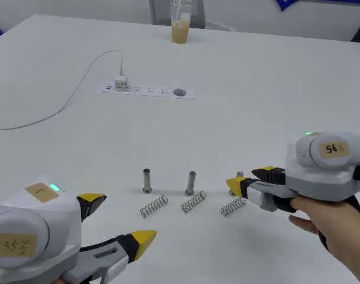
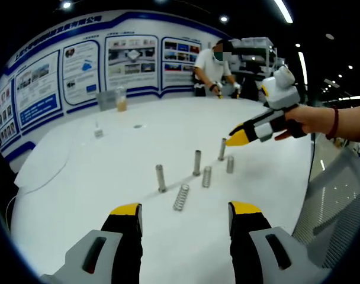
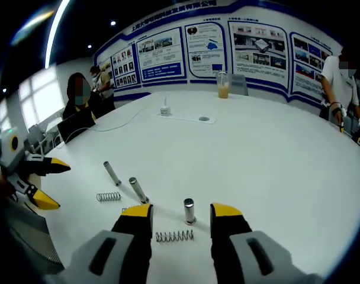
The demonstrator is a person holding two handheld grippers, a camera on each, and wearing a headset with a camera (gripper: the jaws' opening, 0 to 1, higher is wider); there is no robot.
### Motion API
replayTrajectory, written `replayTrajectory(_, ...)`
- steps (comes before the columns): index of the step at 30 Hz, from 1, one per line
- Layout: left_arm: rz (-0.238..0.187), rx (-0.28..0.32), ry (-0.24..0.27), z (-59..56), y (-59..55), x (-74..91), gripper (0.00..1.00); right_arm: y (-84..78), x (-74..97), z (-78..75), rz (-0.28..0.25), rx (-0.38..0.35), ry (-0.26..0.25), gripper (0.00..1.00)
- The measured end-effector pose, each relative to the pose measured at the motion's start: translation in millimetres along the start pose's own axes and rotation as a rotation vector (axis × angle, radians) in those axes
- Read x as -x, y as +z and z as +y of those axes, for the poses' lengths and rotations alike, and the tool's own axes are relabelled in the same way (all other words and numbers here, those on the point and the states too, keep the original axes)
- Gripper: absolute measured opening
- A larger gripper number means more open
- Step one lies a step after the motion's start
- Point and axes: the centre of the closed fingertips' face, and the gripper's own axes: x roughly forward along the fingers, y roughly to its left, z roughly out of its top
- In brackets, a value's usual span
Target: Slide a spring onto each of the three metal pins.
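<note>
Three upright metal pins stand in a row on the white table: left pin (image 1: 147,180), middle pin (image 1: 190,183), and right pin (image 1: 239,176), which is partly hidden by a jaw tip. A loose spring lies in front of each: (image 1: 154,205), (image 1: 193,202), (image 1: 233,206). My right gripper (image 1: 249,177) is open, and the right pin (image 3: 189,210) stands between its yellow tips with a spring (image 3: 174,236) lying just below. My left gripper (image 1: 118,220) is open and empty, well short of the left pin (image 2: 160,177) and the nearest spring (image 2: 181,197).
A white power strip (image 1: 145,90) with a plugged charger and a trailing cable lies mid-table. A cup of orange drink (image 1: 180,23) stands at the far edge. A person (image 2: 212,71) stands beyond the table, and another (image 3: 79,100) sits at its side.
</note>
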Motion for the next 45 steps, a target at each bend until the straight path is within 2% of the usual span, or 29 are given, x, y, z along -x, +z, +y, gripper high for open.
replayTrajectory(10,0.020,-0.081,-0.029,2.8,7.7,-7.4,0.57,2.5,21.8,13.0,-0.062,0.027,0.078,0.55)
replayTrajectory(18,0.045,-0.121,-0.062,5.6,4.2,-21.0,0.51,3.9,32.9,27.1,-0.109,0.030,0.158,0.64)
replayTrajectory(22,0.067,-0.161,-0.083,5.7,-1.2,-29.7,0.48,0.8,38.0,36.1,-0.119,0.055,0.189,0.67)
replayTrajectory(28,0.067,-0.193,-0.102,7.7,-6.0,-42.6,0.42,-6.6,40.1,39.3,-0.104,0.073,0.199,0.67)
replayTrajectory(33,0.085,-0.223,-0.118,8.9,-11.7,-53.8,0.35,-11.0,41.7,44.9,-0.100,0.067,0.218,0.68)
replayTrajectory(36,0.092,-0.222,-0.135,8.2,-15.0,-59.3,0.33,-14.6,42.0,46.0,-0.091,0.074,0.219,0.68)
replayTrajectory(41,0.133,-0.222,-0.151,8.5,-27.2,-67.2,0.28,-18.5,43.0,46.3,-0.087,0.059,0.217,0.67)
replayTrajectory(45,0.138,-0.204,-0.164,7.3,-31.6,-70.7,0.26,-21.7,43.5,47.0,-0.083,0.049,0.217,0.67)
